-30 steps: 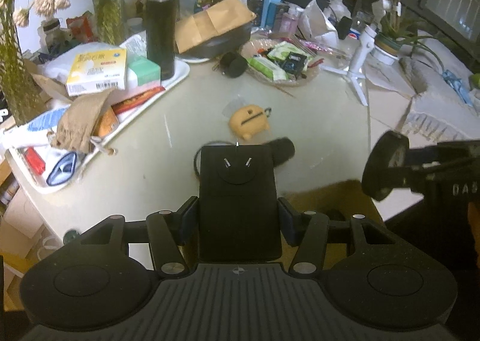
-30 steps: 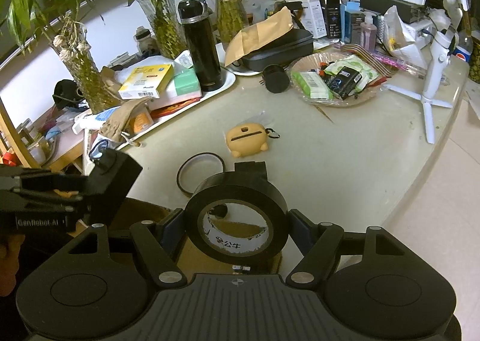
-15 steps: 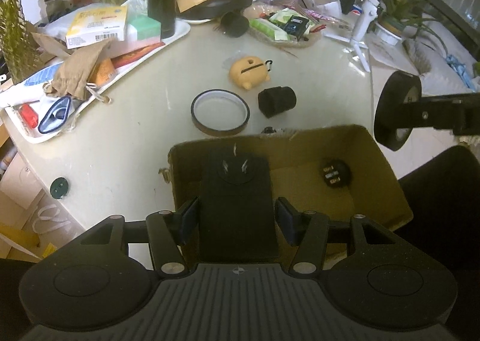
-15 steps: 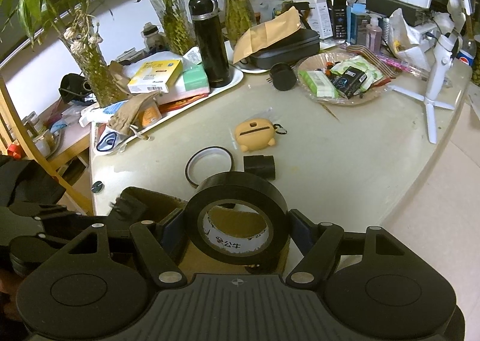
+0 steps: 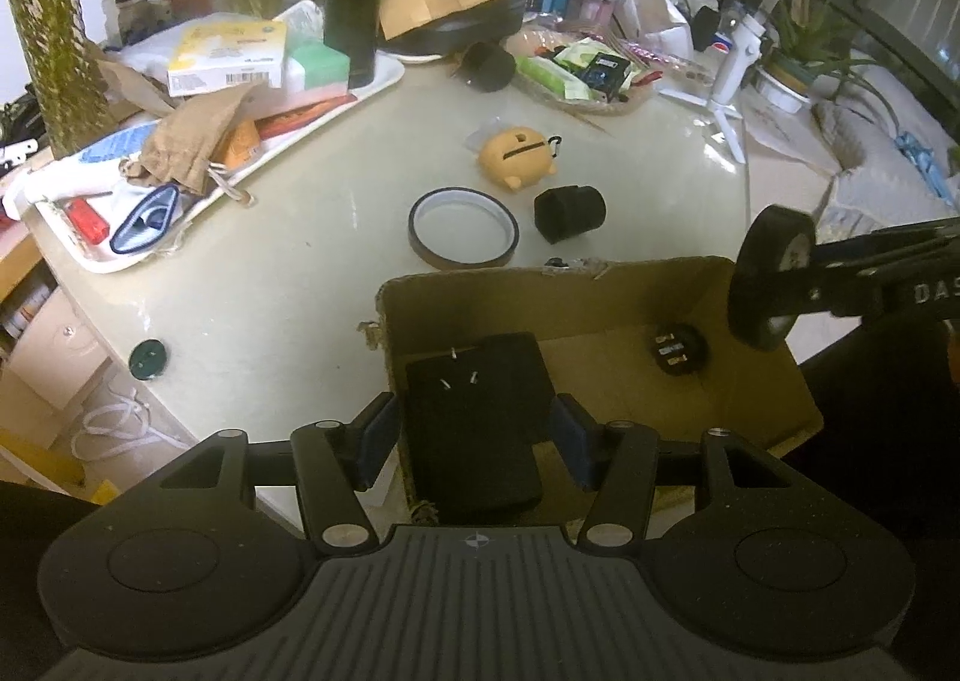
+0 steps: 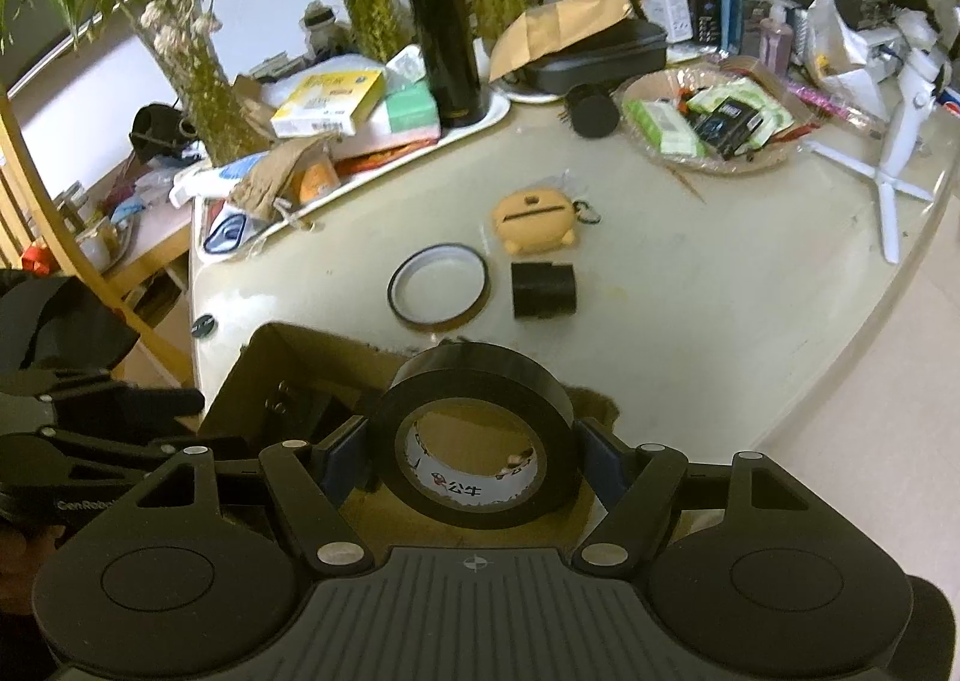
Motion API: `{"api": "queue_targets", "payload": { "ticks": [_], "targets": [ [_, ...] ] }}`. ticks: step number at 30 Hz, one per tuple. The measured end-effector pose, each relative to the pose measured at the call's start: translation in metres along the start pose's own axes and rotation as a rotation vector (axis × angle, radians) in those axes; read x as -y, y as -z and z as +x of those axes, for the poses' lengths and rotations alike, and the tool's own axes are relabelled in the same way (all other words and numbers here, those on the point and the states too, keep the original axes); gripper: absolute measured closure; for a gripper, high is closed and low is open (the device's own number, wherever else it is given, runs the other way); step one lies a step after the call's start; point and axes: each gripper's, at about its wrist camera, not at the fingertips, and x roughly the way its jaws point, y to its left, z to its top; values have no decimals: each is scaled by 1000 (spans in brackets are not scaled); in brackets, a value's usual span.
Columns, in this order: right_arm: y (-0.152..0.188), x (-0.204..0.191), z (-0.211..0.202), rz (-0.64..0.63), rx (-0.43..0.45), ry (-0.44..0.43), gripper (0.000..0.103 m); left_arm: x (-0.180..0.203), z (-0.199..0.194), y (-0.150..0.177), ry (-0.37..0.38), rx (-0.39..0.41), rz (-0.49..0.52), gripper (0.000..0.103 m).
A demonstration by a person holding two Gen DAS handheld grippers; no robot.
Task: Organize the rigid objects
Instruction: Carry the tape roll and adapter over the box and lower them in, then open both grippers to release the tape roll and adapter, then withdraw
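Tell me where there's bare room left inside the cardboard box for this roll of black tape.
The cardboard box floor is bare between the black power adapter, held by the left gripper, and the small round plug. More room lies near its front right corner. The box's left side is crowded.

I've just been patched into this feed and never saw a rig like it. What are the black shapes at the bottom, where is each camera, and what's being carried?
No robot: a person holds a two-finger tool in each hand, with a camera looking along its fingers. The left gripper clamps a black plug block over the cardboard box. The right gripper clamps a black tape roll above the same box. On the table lie a thin tape ring, a black cylinder and a yellow case.
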Motion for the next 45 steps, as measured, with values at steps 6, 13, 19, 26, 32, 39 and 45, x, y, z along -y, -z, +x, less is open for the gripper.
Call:
{"api": "queue_targets", "payload": {
  "ticks": [6,13,19,26,32,39,45],
  "targets": [
    [4,-7,11,-27,-49,-1,27,2,-2,1,-2,9,7,48],
    [5,-15,25,-77,-110,11,25,2,-4,0,-2,17,0,48],
    [1,-12,22,-59,-65,4,9,2,-6,-1,-2,27,-2,48],
    [1,-2,20,-20,-36,16,5,2,-7,-5,-4,36,-7,48],
    [1,7,20,24,-17,25,3,2,-6,-10,-3,43,-7,48],
    [-1,13,21,43,12,32,3,3,-2,-14,-5,47,0,48],
    [-4,15,27,38,19,42,3,4,2,-18,-5,48,4,48]
  ]
}}
